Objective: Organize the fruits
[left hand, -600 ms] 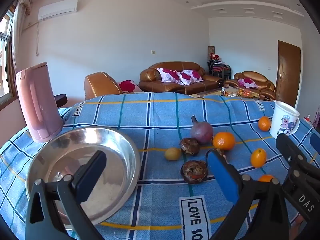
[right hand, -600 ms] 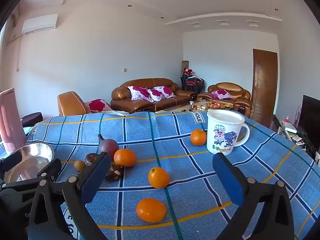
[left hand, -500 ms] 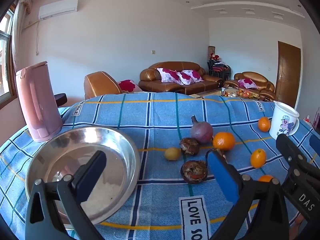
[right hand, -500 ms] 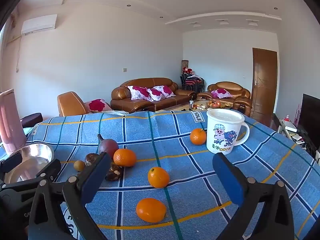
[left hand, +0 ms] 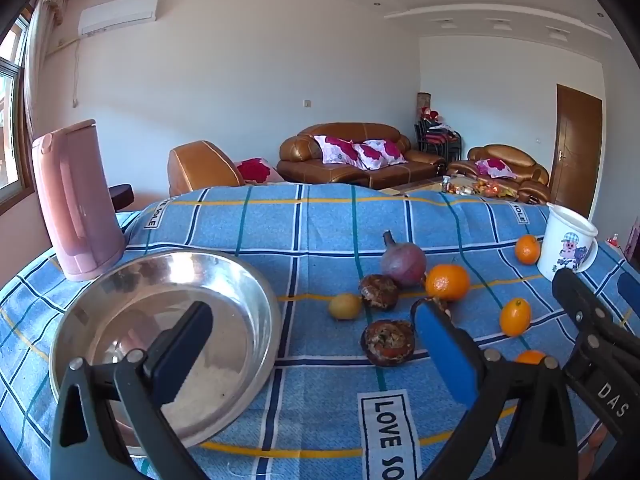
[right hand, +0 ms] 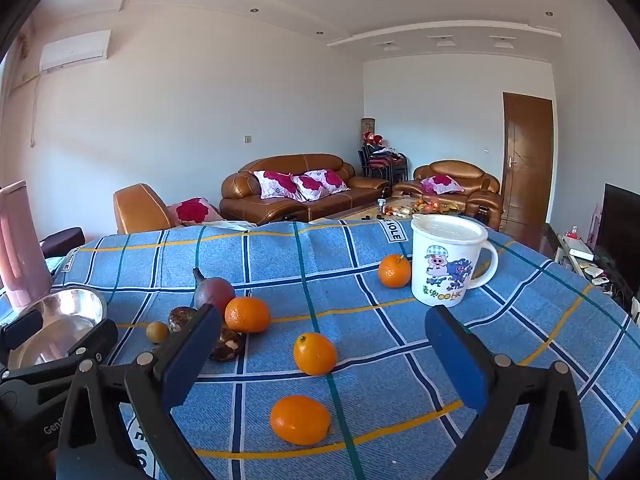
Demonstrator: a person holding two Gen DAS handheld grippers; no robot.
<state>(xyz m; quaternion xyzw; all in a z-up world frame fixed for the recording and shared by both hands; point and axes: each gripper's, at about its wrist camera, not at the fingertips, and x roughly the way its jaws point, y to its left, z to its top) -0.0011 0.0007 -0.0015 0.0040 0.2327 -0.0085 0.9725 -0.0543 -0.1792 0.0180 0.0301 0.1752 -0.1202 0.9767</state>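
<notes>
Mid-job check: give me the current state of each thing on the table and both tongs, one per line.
Left tongs: open, empty.
Right tongs: open, empty.
Steel bowl: upright, no fruit inside.
White mug: upright, lid on.
Pink kettle: upright, lid shut.
Four oranges, nearest: loose on the cloth.
Purple fruit: on the cloth, whole.
Dark fruit: on the cloth, cut side up.

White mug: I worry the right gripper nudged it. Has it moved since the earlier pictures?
No. The white mug stands in the same spot, just right of the orange, on the same checks of the blue tablecloth.
</notes>
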